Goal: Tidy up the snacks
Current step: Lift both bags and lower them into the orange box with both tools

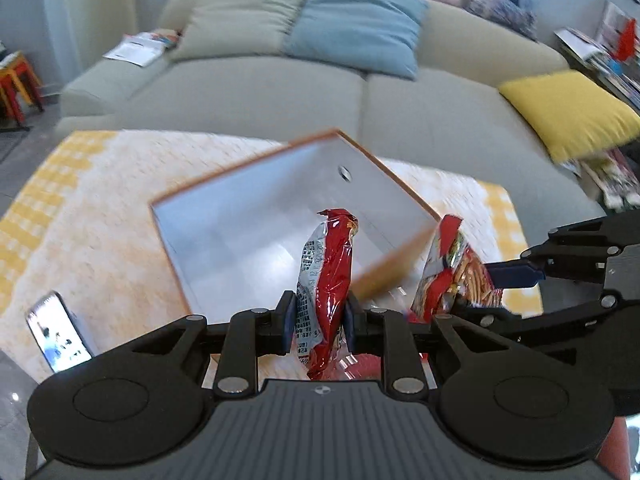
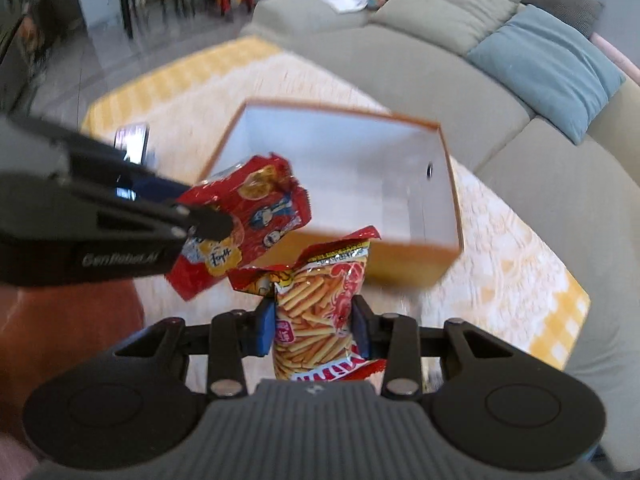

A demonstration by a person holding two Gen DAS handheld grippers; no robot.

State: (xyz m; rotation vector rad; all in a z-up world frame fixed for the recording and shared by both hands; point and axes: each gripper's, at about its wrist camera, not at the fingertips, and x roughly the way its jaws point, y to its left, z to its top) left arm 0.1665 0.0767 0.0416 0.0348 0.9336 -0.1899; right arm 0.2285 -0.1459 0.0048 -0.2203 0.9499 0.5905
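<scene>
Left gripper (image 1: pixel 319 318): blue-padded jaws clamped on a crinkled red foil cracker packet (image 1: pixel 326 280) with a grey printed back; the packet stands roughly upright between the pads, its top edge reaching over the open box. From the right wrist view the same packet (image 2: pixel 244 224) shows its printed red front with round cracker pictures and is tilted, held near its lower left corner. Right gripper (image 2: pixel 314 322): jaws closed on a red-and-clear plastic bag of pale yellow stick snacks (image 2: pixel 320 312), pads pressing both sides of the bag; its torn-looking red top edge stands above the fingers. The left view shows this bag (image 1: pixel 456 276) just right of the box's near corner, with the right gripper's black linkage reaching in from the right. The two packets are near each other, not visibly touching. Both hang in front of a shallow rectangular box with white inside and orange-brown rim (image 2: pixel 450 184), empty in its visible part, one small round hole in a side wall. Box sits on a table under a yellow-and-white checked cloth (image 1: pixel 80 216). A smartphone with lit screen (image 1: pixel 60 332) lies on the cloth, left of the box. Grey sofa (image 1: pixel 248 88) behind. Frames motion-blurred.
</scene>
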